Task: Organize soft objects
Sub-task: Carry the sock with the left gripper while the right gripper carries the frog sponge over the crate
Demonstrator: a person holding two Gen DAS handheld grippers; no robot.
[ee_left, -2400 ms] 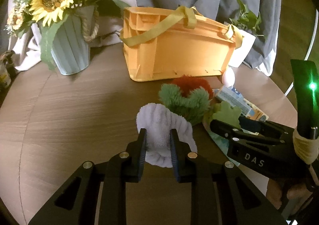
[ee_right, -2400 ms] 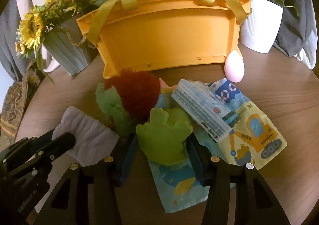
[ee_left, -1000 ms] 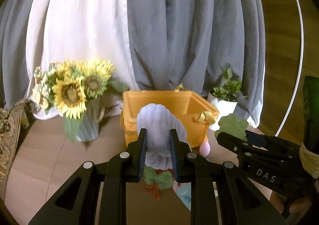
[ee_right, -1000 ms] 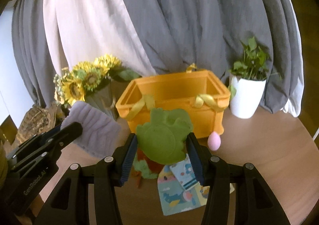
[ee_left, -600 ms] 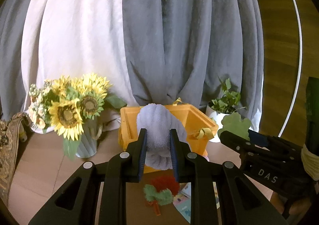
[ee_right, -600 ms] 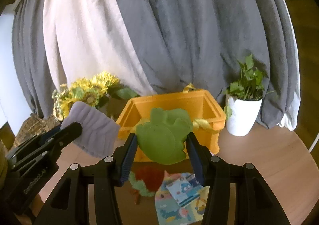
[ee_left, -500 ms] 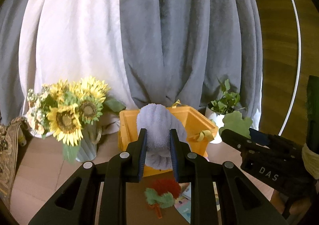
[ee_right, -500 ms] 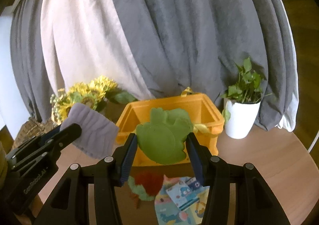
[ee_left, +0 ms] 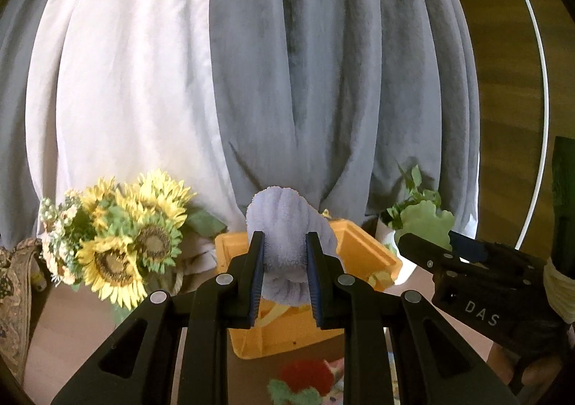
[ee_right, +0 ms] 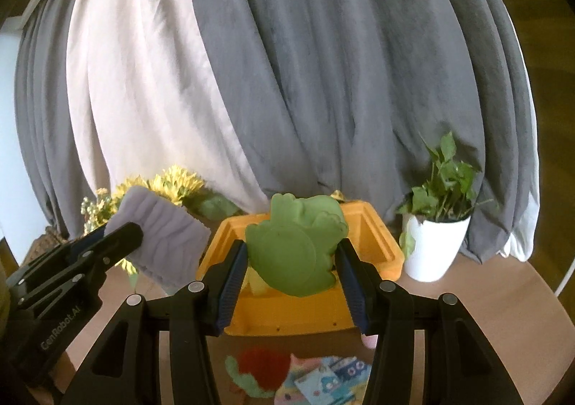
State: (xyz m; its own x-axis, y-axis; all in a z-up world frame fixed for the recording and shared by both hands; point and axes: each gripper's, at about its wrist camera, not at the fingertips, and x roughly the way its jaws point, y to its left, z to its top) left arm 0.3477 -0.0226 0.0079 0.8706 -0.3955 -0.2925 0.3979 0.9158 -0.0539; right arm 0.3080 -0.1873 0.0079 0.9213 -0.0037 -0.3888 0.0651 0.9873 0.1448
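Clamping the lavender towel [ee_left: 284, 243], the left hand-held gripper [ee_left: 284, 282] holds it aloft before the orange basket [ee_right: 373, 243]; the right hand-held gripper [ee_right: 293, 279] pinches the green plush [ee_right: 294, 250]. Releasing short of the rim risks both dropping onto the surface [ee_right: 503, 315].

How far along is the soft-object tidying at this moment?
Nothing can be seen packed yet; the orange crate's inside is mostly hidden. In hand: the left gripper clamps a lavender towel, the right gripper a green sponge. Left on the table: red-green plush and patterned cloths.
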